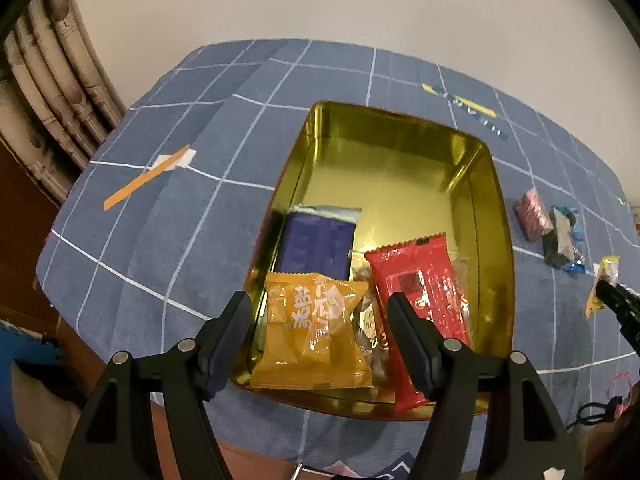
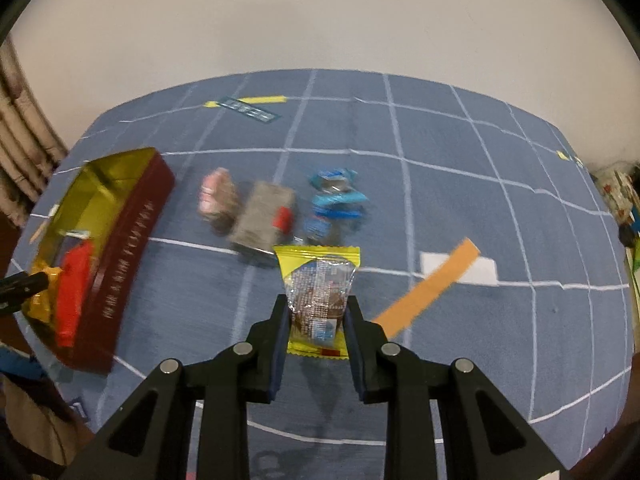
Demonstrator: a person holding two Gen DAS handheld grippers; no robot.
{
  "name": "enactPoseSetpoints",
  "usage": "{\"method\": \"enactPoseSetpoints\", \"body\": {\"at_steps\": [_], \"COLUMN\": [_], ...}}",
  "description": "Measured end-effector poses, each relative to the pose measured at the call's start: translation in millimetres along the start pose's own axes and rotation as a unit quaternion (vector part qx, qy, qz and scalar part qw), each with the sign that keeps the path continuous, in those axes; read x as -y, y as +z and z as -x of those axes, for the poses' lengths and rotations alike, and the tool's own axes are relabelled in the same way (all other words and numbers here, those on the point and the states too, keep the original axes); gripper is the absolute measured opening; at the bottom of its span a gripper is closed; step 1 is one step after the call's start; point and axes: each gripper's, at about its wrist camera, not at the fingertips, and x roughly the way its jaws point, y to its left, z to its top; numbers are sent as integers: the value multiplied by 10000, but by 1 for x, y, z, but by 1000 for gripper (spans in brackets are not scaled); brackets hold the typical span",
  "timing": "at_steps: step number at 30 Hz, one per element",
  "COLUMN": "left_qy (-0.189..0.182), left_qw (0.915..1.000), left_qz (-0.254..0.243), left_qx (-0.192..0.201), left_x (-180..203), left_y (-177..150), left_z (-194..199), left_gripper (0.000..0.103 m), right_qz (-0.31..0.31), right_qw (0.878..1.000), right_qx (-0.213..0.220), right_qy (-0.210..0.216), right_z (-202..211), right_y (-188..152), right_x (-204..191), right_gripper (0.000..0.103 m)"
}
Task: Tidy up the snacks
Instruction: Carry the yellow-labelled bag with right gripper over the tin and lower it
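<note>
Snacks gather in the gold tin (image 1: 494, 216): left gripper (image 1: 320, 312) released above an orange packet (image 1: 312, 336), right gripper (image 2: 318, 312) grasping a yellow packet (image 2: 318, 276) to add.

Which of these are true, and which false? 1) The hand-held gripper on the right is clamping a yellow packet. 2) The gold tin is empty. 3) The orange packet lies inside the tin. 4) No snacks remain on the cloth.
1) True: the right hand-held gripper is shut on the yellow packet.
2) False: the gold tin holds the orange packet, a red packet and a blue box.
3) True: it lies there, between the open left hand-held gripper fingers.
4) False: a pink snack, a grey packet and blue candies remain.
</note>
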Motion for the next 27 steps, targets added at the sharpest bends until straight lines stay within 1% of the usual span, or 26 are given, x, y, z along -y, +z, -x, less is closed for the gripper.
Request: {"method": "enactPoseSetpoints", "body": {"at_steps": [3, 8, 11, 14, 17, 21, 27], "left_qy": [37, 18, 106, 120, 83, 186, 315], "left_qw": [9999, 9992, 9982, 9968, 9949, 9927, 9917], "left_qz": [81, 359, 538, 754, 993, 1188, 1246], "left_qx": [139, 168, 235, 225, 124, 118, 62], "left_x": [-4, -18, -28, -40, -54, -66, -73], "left_y": [1, 1, -1, -4, -10, -15, -22], "left_z": [6, 10, 14, 16, 16, 18, 19], "left_gripper": [67, 69, 69, 70, 70, 70, 70], "right_qz": [180, 490, 759, 946, 1038, 1263, 1461], "right_qw": [9996, 9966, 9929, 9891, 9844, 9799, 9773], "right_qx": [54, 49, 35, -16, -183, -280, -331], "right_qy": [221, 658, 911, 1130, 1411, 1520, 1500], "right_z": [5, 10, 13, 14, 11, 7, -2], "right_y": [8, 17, 19, 19, 17, 14, 10], "right_x": [-23, -67, -98, -124, -144, -168, -190], "right_gripper": [27, 27, 27, 27, 27, 27, 27]}}
